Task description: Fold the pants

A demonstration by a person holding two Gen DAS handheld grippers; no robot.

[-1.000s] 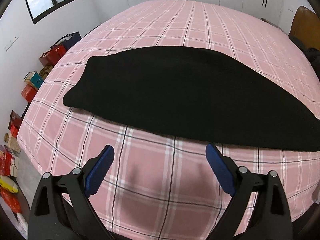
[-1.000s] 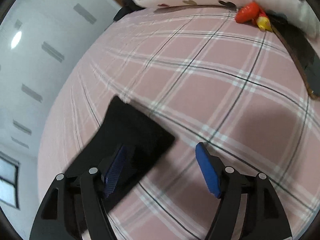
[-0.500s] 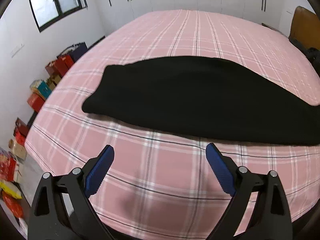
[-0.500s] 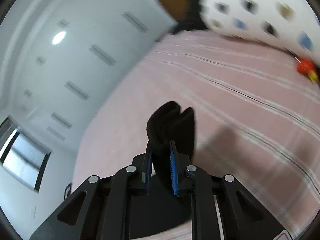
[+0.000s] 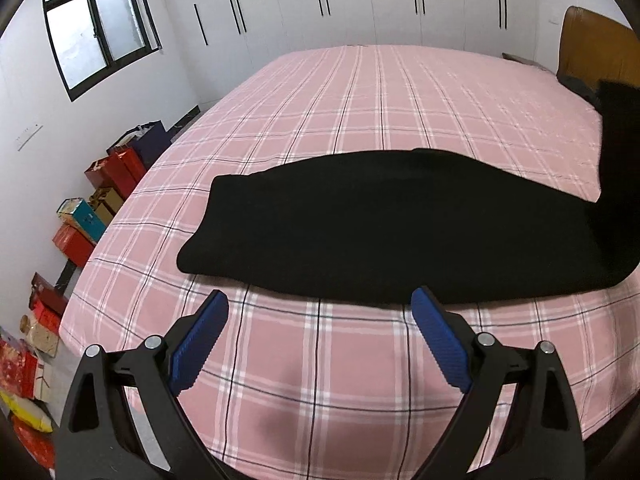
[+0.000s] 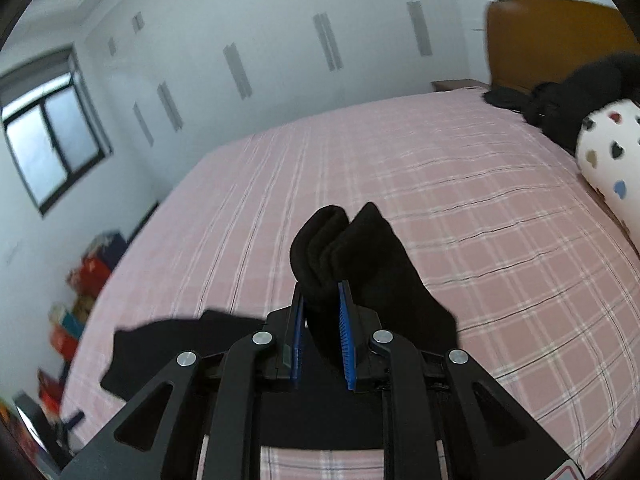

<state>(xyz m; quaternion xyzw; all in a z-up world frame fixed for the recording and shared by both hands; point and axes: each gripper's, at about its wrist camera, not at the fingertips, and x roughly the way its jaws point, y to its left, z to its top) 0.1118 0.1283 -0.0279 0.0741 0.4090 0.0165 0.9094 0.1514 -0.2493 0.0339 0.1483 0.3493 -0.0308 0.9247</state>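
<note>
Black pants (image 5: pixel 384 224) lie lengthwise across the pink plaid bed (image 5: pixel 360 96), folded in half along their length. My left gripper (image 5: pixel 320 332) is open and empty, just short of the pants' near edge. My right gripper (image 6: pixel 320 312) is shut on the pants' right end (image 6: pixel 340 248) and holds it up off the bed. In the left wrist view that lifted end rises at the right edge (image 5: pixel 616 152). The rest of the pants shows below the right gripper (image 6: pixel 168 344).
White wardrobes (image 5: pixel 360 4) line the far wall. A wooden headboard (image 6: pixel 552 36), a heart-print pillow (image 6: pixel 608 152) and dark clothing (image 6: pixel 560 96) are at the bed's right end. Boxes and bags (image 5: pixel 100 200) stand on the floor at the left, under a window (image 5: pixel 96 36).
My right gripper closed on the pants' end, lifted it and swung to face along the bed. My left gripper backed off a little and stays open.
</note>
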